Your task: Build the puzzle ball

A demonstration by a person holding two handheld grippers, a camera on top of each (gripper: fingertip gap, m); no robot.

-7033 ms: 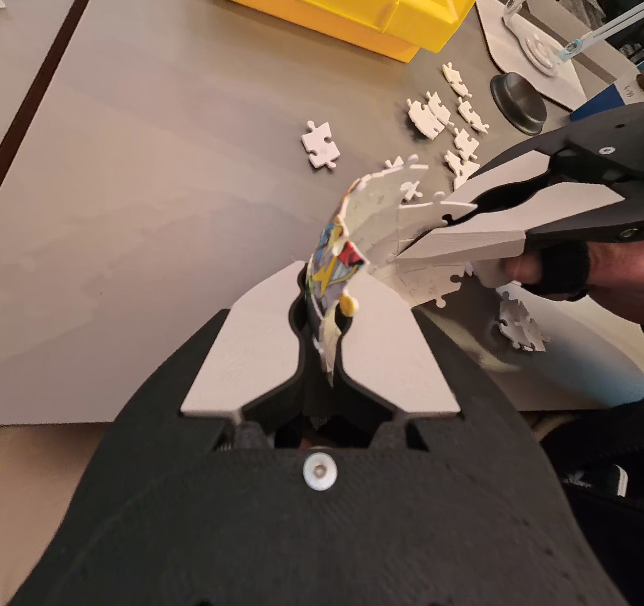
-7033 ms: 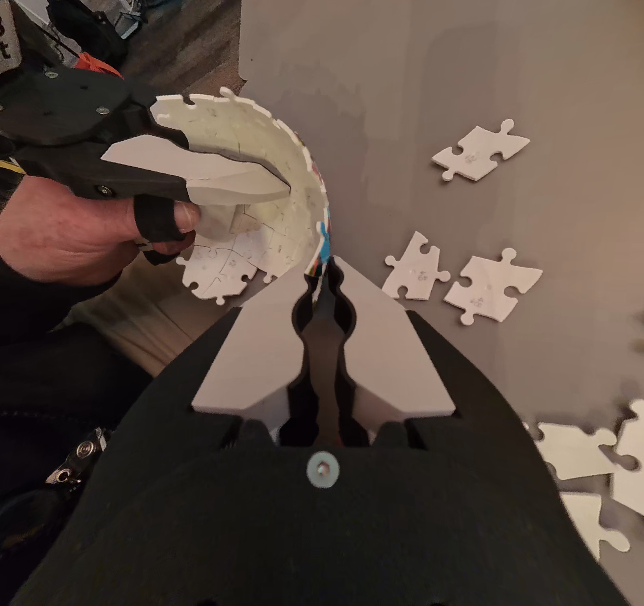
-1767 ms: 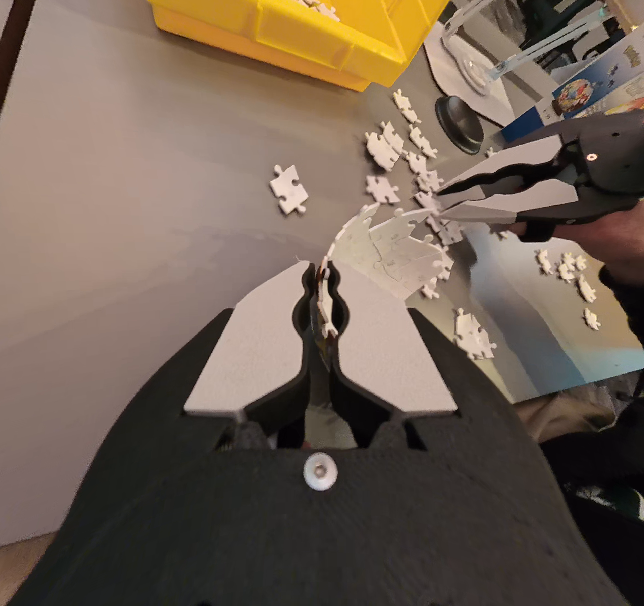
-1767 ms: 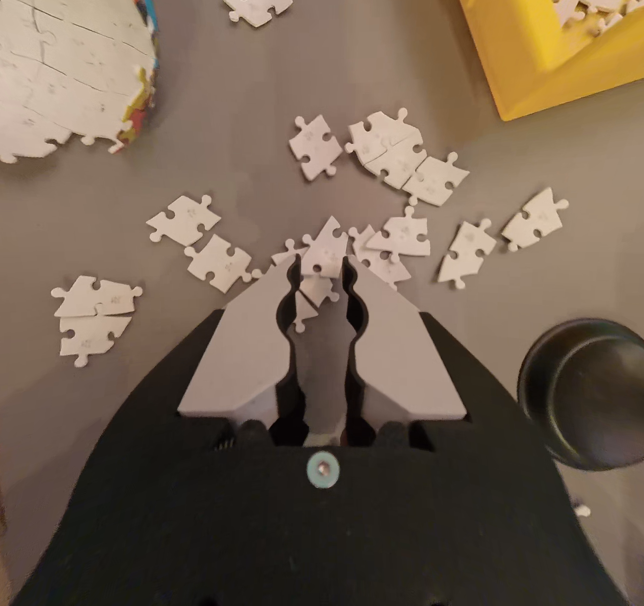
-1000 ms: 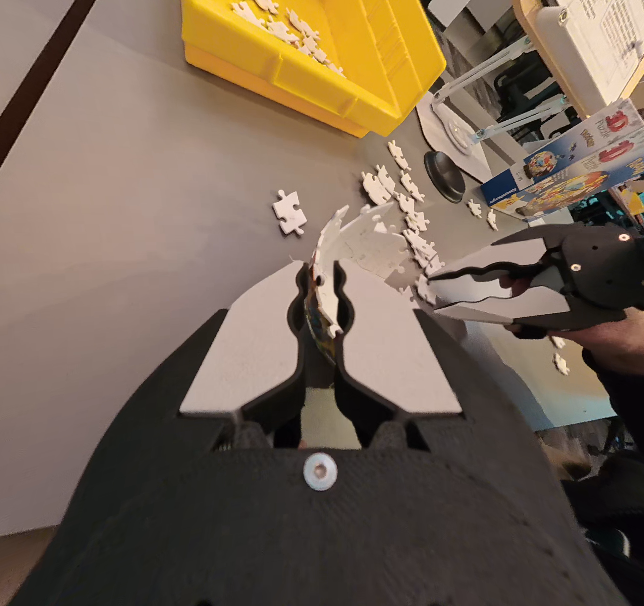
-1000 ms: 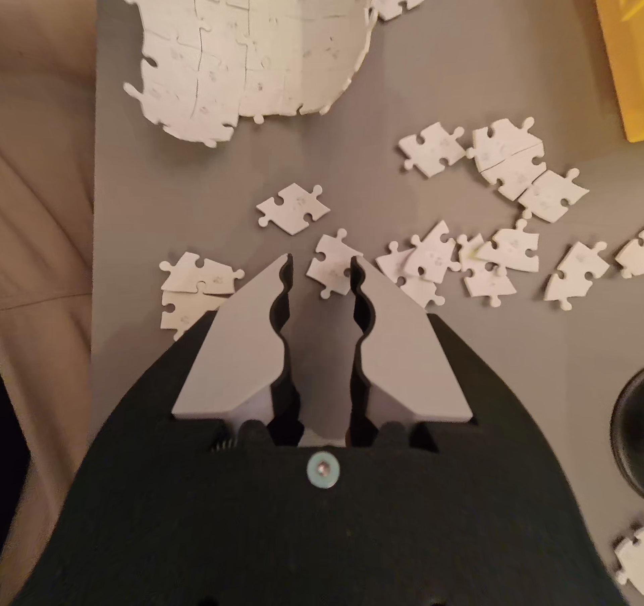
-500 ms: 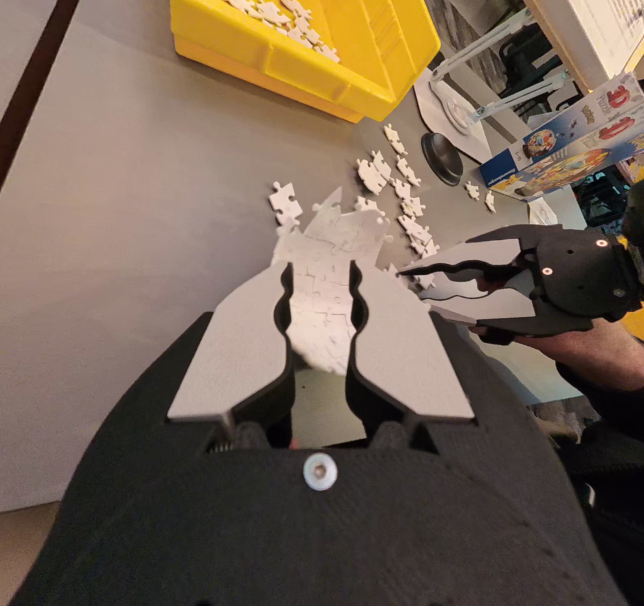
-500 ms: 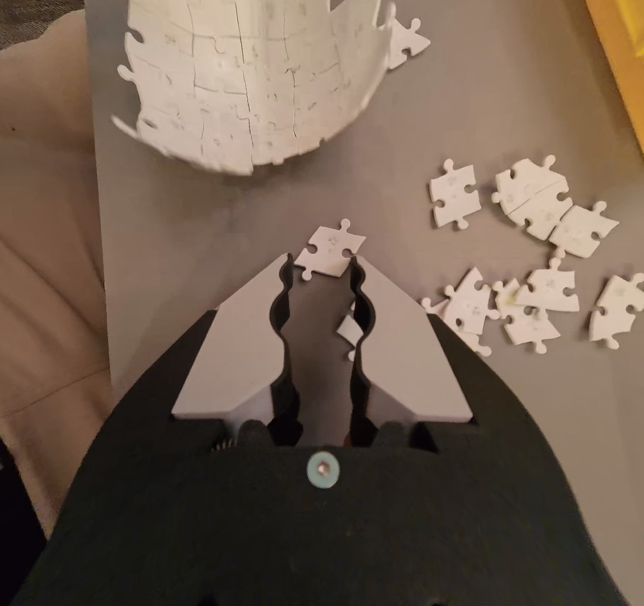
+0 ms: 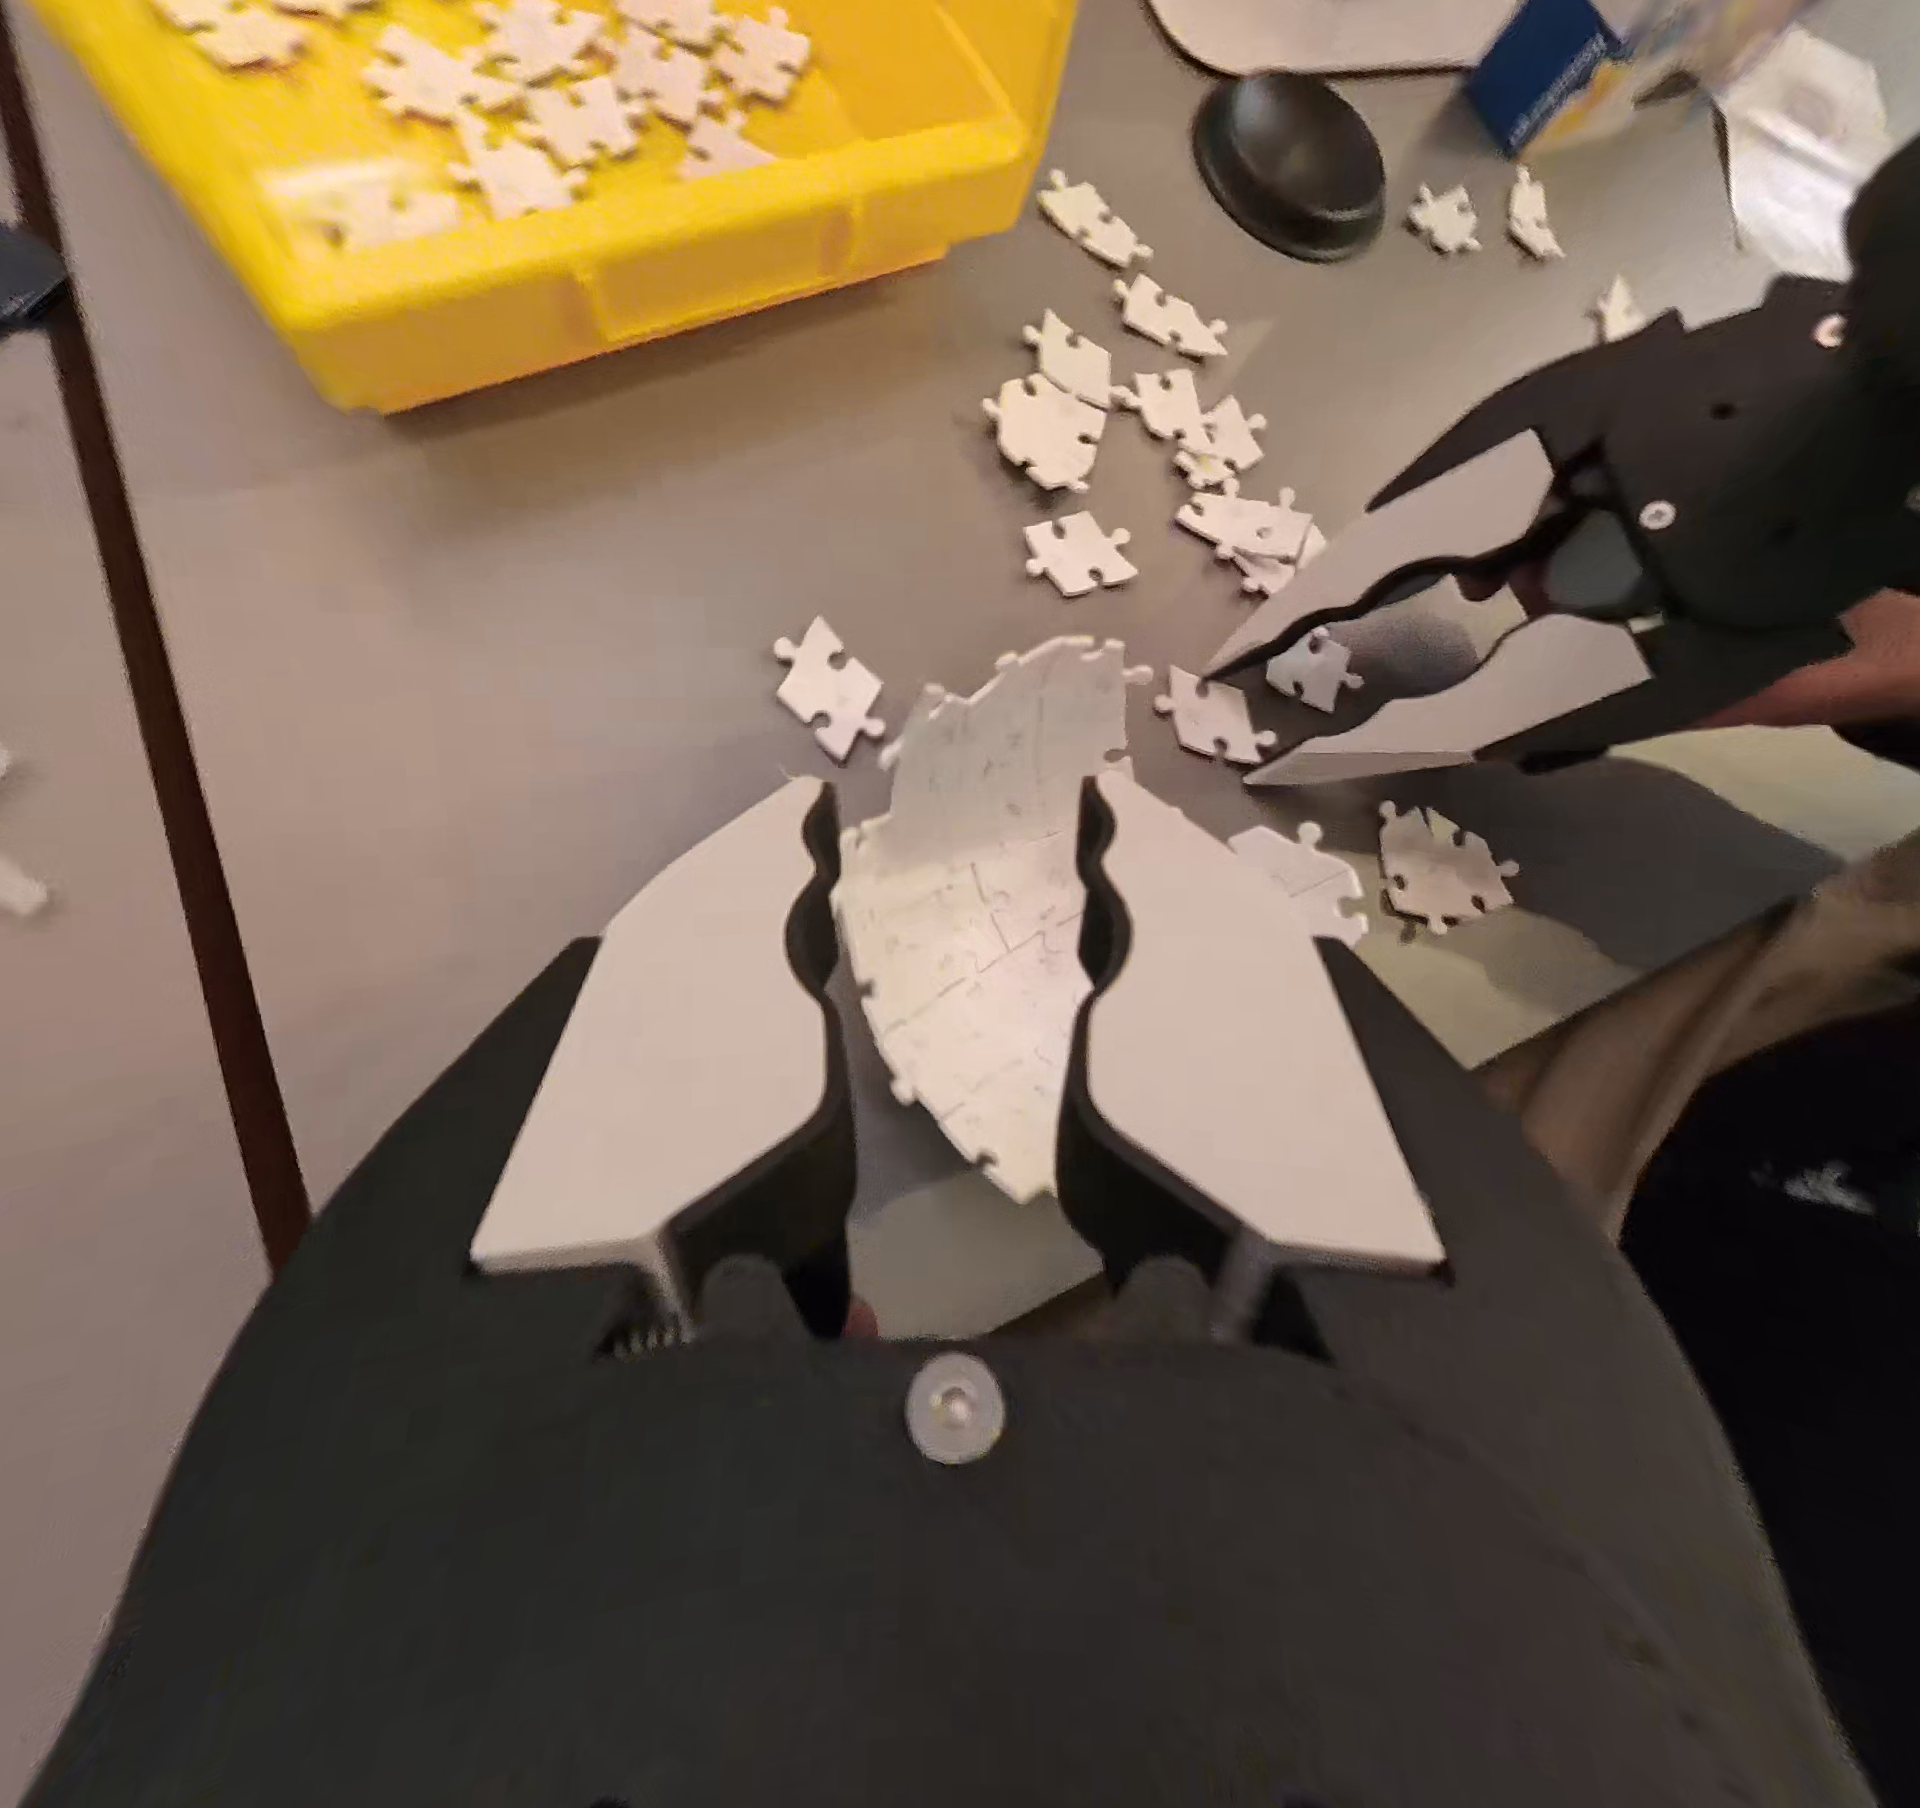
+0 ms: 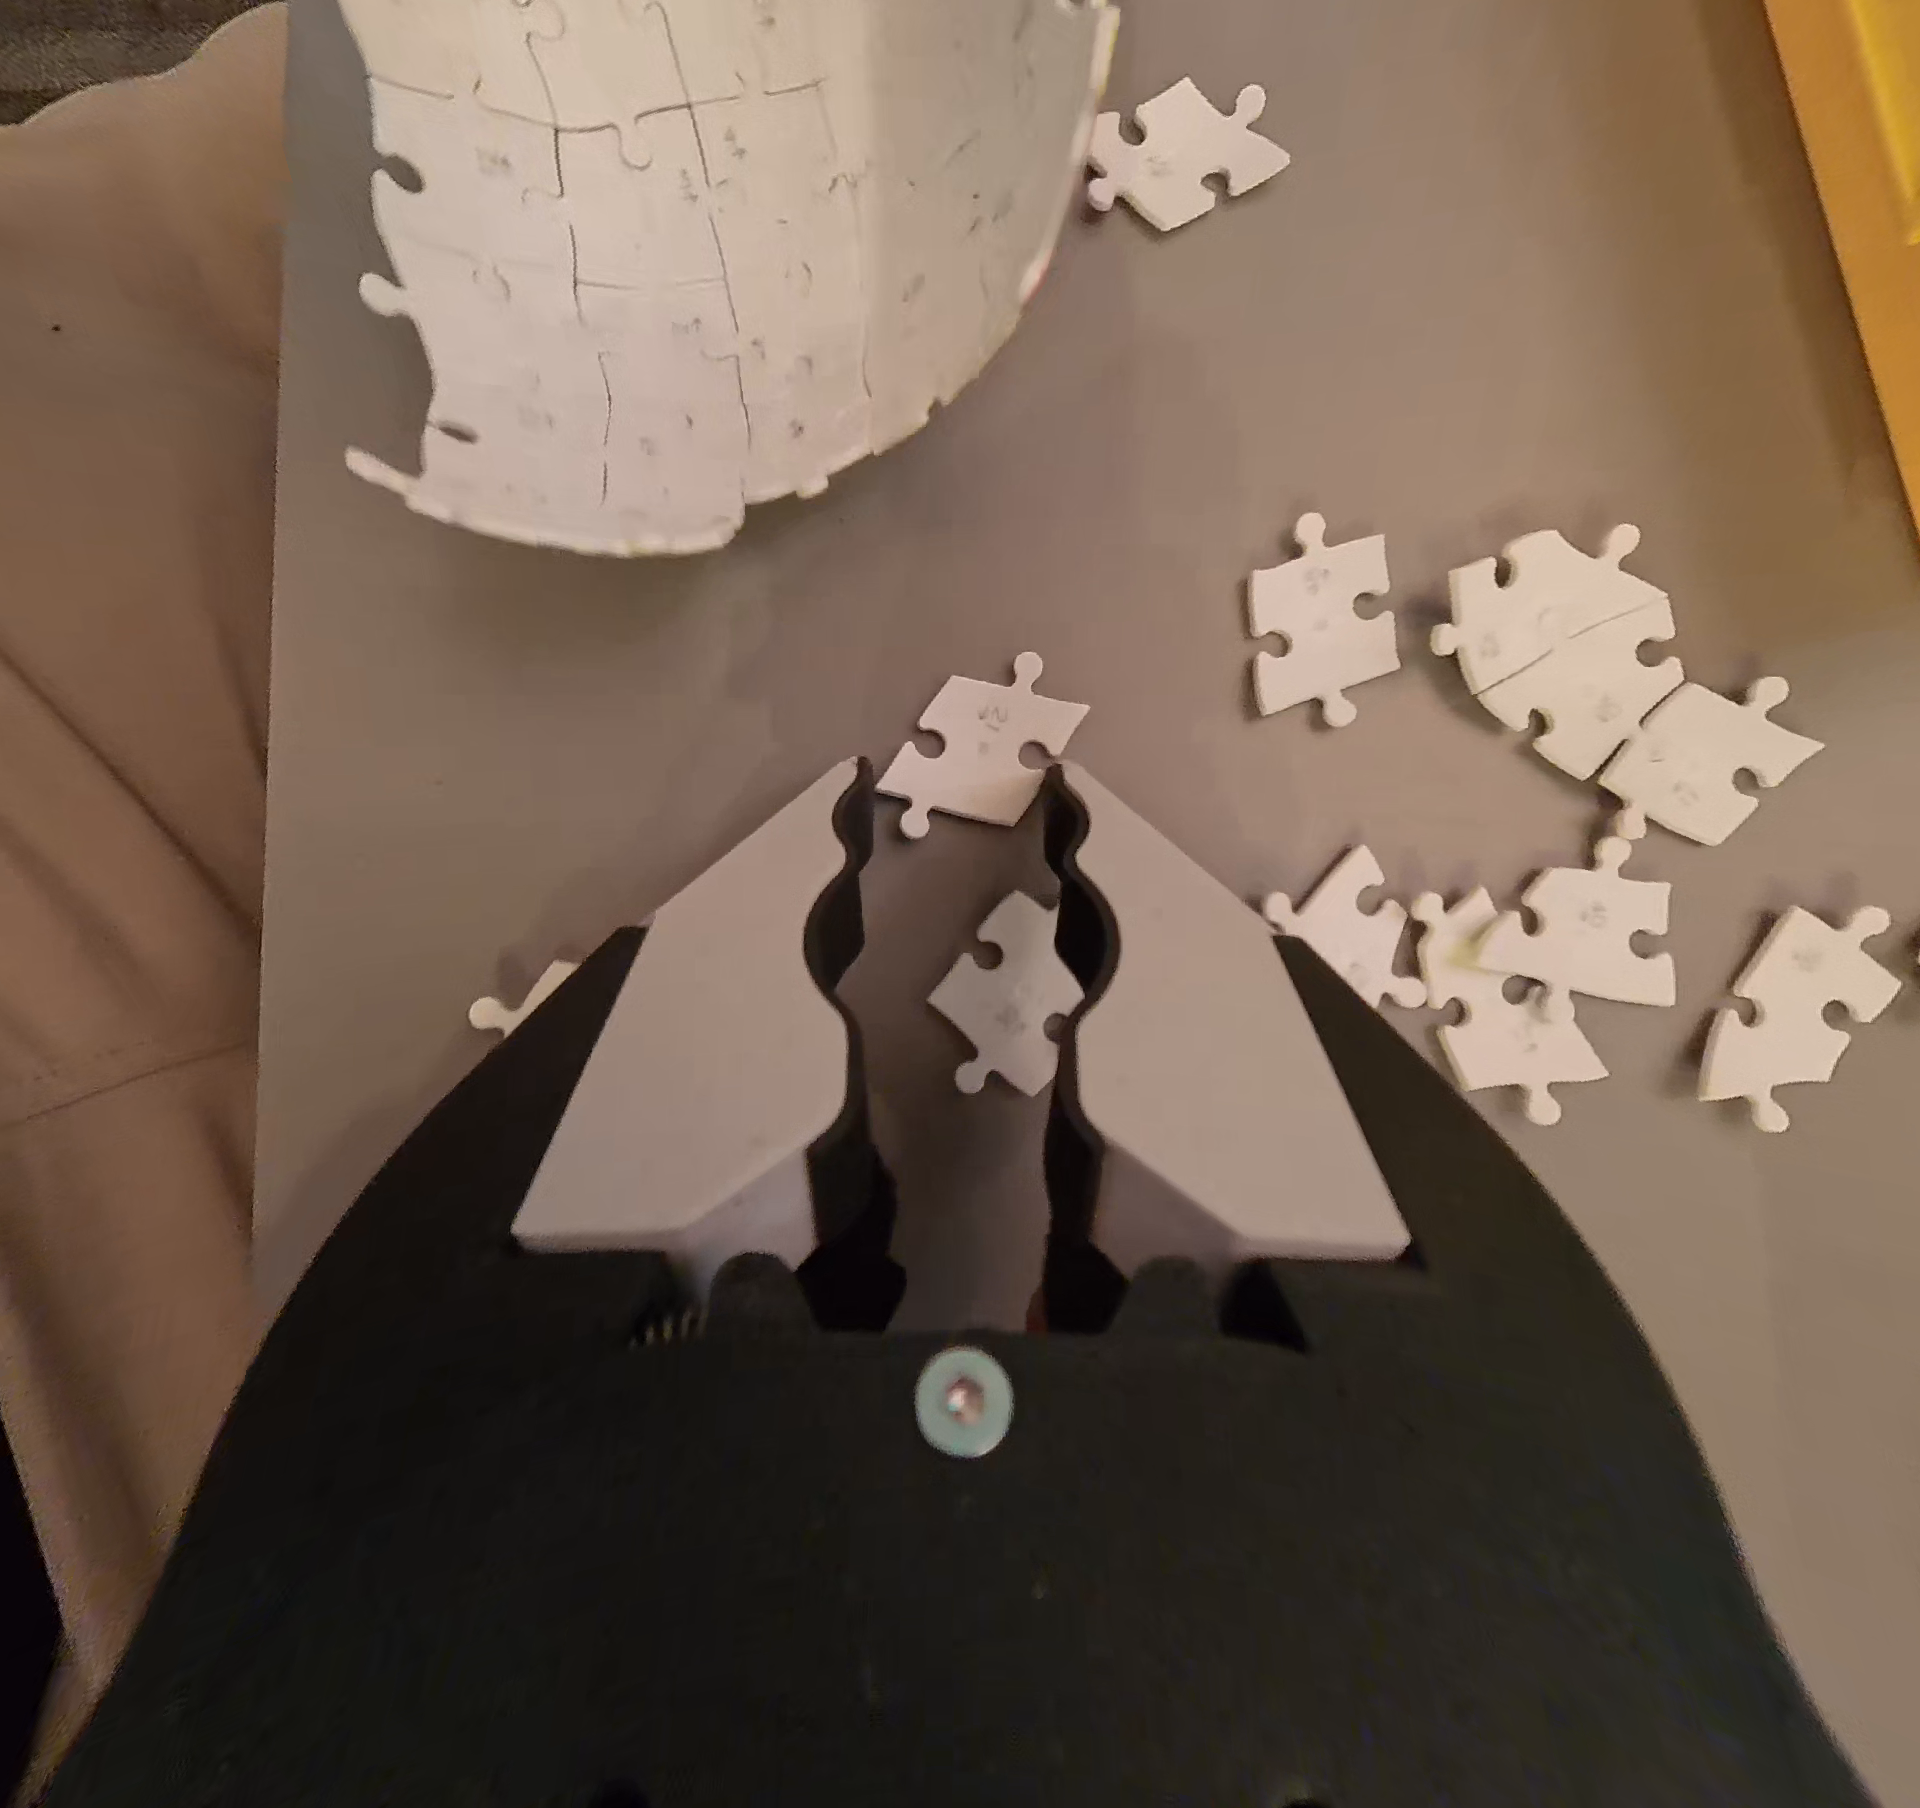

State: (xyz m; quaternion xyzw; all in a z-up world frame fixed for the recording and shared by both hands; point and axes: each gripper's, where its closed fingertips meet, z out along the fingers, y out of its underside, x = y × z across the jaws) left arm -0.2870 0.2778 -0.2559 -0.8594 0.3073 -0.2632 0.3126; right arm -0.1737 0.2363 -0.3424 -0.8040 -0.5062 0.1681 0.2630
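The partly built puzzle ball (image 9: 977, 885), a curved white shell of joined pieces, lies on the grey table (image 9: 468, 615), white inner side up. My left gripper (image 9: 956, 790) is open above it, one finger on each side, not gripping. The shell also shows in the right wrist view (image 10: 707, 252). My right gripper (image 10: 956, 774) is open and low over the table, its tips at one loose white piece (image 10: 982, 748), with a second piece (image 10: 1013, 1000) between the fingers. In the left wrist view the right gripper (image 9: 1242, 719) sits just right of the shell.
A yellow bin (image 9: 644, 293) with several white pieces stands at the back left. Several loose pieces (image 9: 1070, 408) lie scattered right of the shell. A black round knob (image 9: 1288, 163) and a blue box (image 9: 1548, 85) stand at the back right. The table edge (image 10: 272, 823) is close on the left. Across from one pair of fingers to the other is roughly 15 centimeters. It is some 20 centimeters from my right tips to the black round knob (image 9: 1288, 163).
My left gripper has opened and let go of the shell, which now rests on the table. My right gripper has moved from the scattered pieces toward the shell and sunk over two loose pieces.
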